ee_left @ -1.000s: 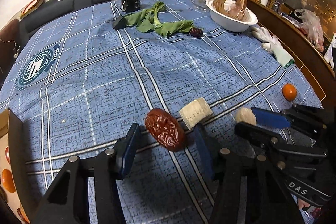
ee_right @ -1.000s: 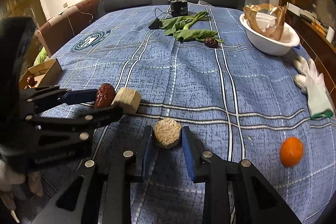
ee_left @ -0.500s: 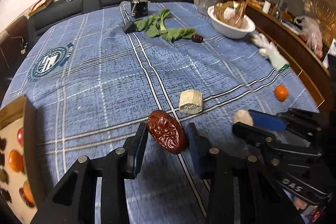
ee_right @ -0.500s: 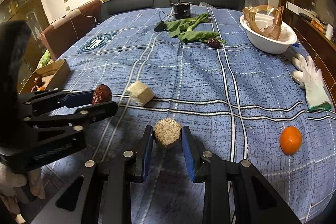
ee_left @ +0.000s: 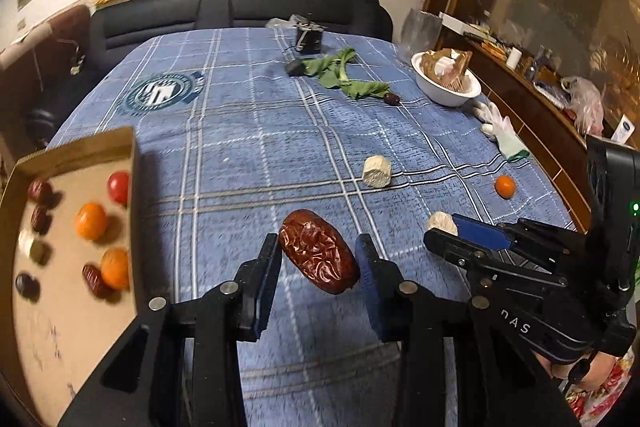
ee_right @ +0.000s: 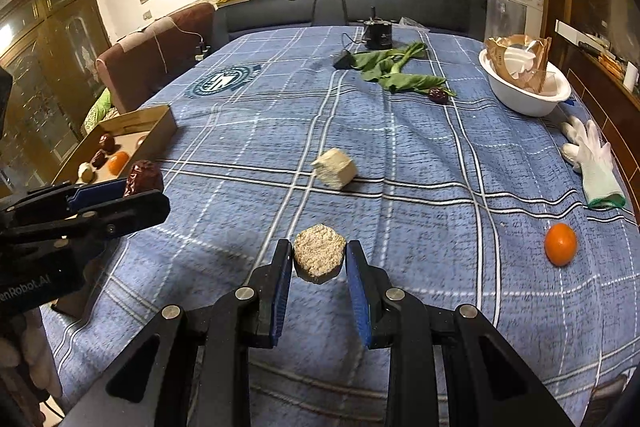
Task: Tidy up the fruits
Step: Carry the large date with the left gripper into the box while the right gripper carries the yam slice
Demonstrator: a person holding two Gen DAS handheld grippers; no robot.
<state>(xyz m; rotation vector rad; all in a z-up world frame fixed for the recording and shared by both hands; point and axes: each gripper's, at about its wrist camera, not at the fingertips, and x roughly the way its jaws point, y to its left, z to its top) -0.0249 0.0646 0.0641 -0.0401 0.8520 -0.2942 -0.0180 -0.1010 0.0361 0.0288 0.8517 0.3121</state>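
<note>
My left gripper (ee_left: pixel 319 259) is shut on a wrinkled red date (ee_left: pixel 317 255) and holds it above the blue cloth, right of the cardboard box (ee_left: pixel 134 187). The box holds oranges (ee_left: pixel 91 220), dates and a red fruit. My right gripper (ee_right: pixel 319 259) is shut on a beige hexagonal cake (ee_right: pixel 319 254), lifted over the cloth. The left gripper (ee_right: pixel 116 197) with the date (ee_right: pixel 143 177) shows in the right wrist view, near the box (ee_right: pixel 160 125). A loose orange (ee_right: pixel 561 243) lies at the right. Another date (ee_right: pixel 439 94) lies by the greens.
A second beige cake (ee_right: pixel 335 167) lies mid-table. Green leaves (ee_right: pixel 394 73), a black device (ee_right: pixel 376 33) and a white bowl (ee_right: pixel 524 99) stand at the far side. White gloves (ee_right: pixel 592 159) lie at the right edge. A sofa runs behind the table.
My left gripper closed on the date, lifted it and swung left toward the box. My right gripper rose with the cake. The second cake stayed on the table.
</note>
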